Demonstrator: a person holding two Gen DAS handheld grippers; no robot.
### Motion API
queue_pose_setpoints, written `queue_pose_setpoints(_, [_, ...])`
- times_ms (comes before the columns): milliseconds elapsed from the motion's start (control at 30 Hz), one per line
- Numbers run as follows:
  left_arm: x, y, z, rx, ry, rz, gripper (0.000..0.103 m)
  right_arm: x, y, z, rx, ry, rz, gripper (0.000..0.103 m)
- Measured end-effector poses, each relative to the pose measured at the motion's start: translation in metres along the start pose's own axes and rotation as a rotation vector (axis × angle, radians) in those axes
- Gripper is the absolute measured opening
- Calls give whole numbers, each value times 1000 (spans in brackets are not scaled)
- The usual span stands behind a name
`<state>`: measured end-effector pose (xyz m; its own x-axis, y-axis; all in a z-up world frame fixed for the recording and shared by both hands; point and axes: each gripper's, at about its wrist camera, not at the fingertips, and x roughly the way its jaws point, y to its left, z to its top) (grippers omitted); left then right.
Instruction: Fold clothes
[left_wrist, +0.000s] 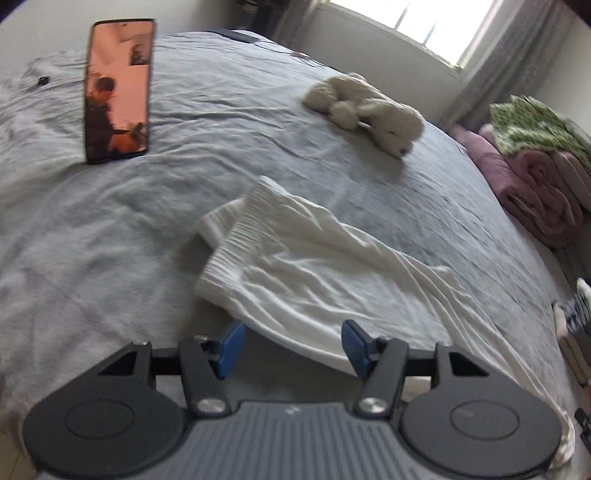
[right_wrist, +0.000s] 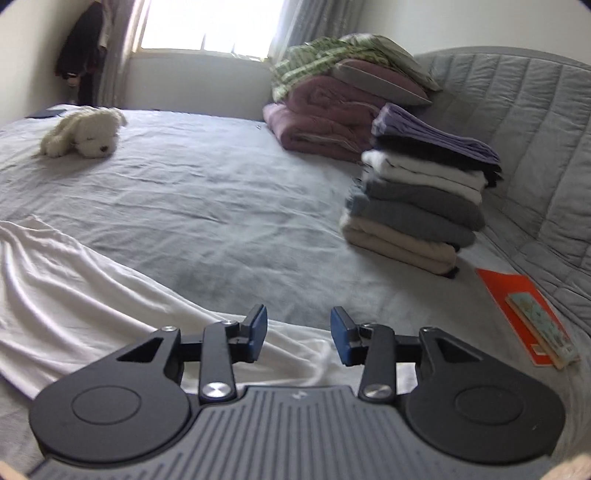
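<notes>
My left gripper (left_wrist: 291, 347) hung over the near edge of the white garment (left_wrist: 314, 273), jaws spread, blue pads clear of the cloth and pinching nothing. The garment lay rumpled on the grey bedsheet (left_wrist: 110, 240), ribbed cuff end pointing toward the phone (left_wrist: 118, 90), the rest trailing off to the right. A plush dog (left_wrist: 369, 110) lay beyond it.

My right gripper (right_wrist: 298, 338) also stood open, jaws parted above the garment's other end; the view was blurred there, so contact with the cloth was uncertain. A stack of folded clothes (right_wrist: 417, 199) sat well apart on the right, with an orange book (right_wrist: 517, 302) near it.
</notes>
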<state>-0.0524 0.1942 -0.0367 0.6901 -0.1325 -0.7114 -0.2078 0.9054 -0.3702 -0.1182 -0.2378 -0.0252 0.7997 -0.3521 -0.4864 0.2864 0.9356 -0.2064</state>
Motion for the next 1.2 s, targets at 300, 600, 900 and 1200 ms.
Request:
queue_pose_setpoints(300, [10,24,0,-187,-81,14,46,-8,69,3,-56,-12,405,42])
queue_pose_setpoints(600, [14,25,-4,-237,-124,92,20,-25,155,-1,-300,-44,633,42])
queue_pose_setpoints(900, [8,20,10,-285,-147,82,8,-21,193,6,-378,-4,690,35])
queue_pose_setpoints(1200, [-7,-1,41,-256,-181,-26,7,-17,199,14,-318,14,724,0])
